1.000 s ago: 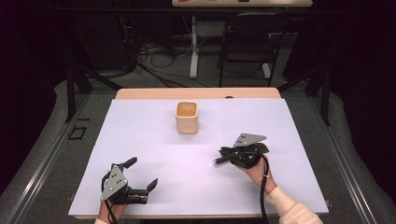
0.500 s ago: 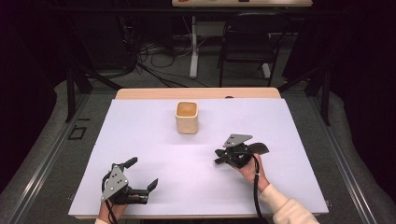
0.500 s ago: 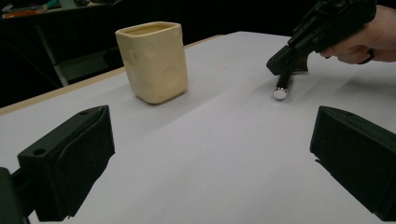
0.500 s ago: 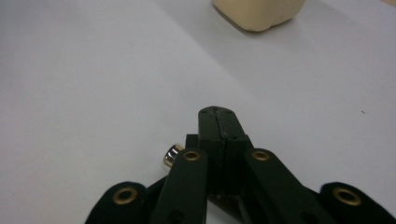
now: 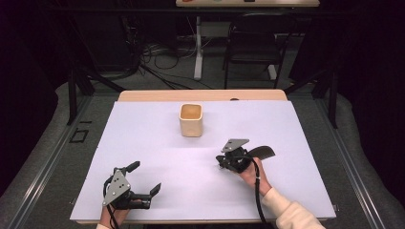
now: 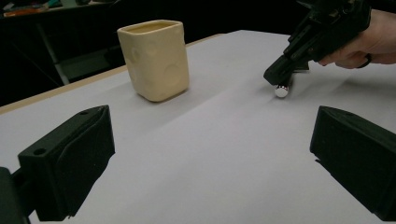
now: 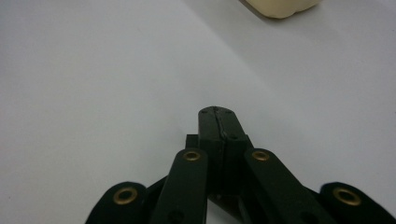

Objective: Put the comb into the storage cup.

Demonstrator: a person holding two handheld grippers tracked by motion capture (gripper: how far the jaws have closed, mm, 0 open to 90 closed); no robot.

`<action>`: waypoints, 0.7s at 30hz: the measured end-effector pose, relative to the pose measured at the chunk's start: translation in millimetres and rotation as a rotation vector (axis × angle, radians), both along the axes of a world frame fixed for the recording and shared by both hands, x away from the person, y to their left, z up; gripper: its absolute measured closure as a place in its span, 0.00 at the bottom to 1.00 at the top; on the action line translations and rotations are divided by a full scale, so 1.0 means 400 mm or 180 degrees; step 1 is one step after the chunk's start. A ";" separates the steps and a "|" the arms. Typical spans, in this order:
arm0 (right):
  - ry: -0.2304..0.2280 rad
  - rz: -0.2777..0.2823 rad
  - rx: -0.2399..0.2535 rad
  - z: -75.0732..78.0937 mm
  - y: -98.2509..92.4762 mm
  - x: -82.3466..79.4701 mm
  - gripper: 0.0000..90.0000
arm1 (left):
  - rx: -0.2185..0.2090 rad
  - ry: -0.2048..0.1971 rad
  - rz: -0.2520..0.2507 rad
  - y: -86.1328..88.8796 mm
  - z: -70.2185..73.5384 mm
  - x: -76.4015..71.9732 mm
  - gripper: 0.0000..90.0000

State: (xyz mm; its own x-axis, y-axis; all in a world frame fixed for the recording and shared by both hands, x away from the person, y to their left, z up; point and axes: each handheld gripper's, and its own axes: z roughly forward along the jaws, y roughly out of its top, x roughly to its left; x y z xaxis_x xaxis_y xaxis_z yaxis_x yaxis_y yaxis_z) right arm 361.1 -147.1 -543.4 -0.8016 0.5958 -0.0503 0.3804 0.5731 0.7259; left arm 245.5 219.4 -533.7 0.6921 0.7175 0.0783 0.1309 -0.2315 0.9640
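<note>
Left gripper (image 5: 142, 183) sits nearest me at the front left of the worktop (image 5: 143, 143), resting low over the white sheet with its jaws spread wide and nothing between them. From its own camera I see the two black jaws standing far apart at either edge, with bare white surface in the gap.

Farther in and to the right, my right gripper (image 5: 222, 161) is held by the hand (image 5: 250, 171), with a pale sleeve (image 5: 291, 214) trailing back toward me and a black cable (image 5: 258, 191) running along the wrist. Its grey three-cornered plate (image 5: 234, 144) faces up. The jaws are clenched: in the right gripper view the two black tips (image 7: 218, 122) meet in a tight seam, and I can see nothing caught between them. They have just finished closing.

In the left gripper view that same gripper (image 6: 276, 75) points down at the sheet, and a small shiny metal ball (image 6: 281, 90) lies on the worktop right under its tip. I cannot tell whether the tip touches the ball or only hovers just above it.

Beyond both grippers, toward the far middle of the worktop, stands a cream-coloured cup (image 5: 191, 119), square with rounded corners, upright and open at the top, with shallow round dimples in its sides. It stands well apart from the ball and from either gripper. A strip of bare wooden edge (image 5: 200, 95) shows behind the sheet.
</note>
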 end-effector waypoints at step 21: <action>0.0118 0.0079 -0.0121 -0.004 -0.002 -0.007 1.00 | 0.0022 0.0006 -0.0007 0.002 0.000 -0.001 0.00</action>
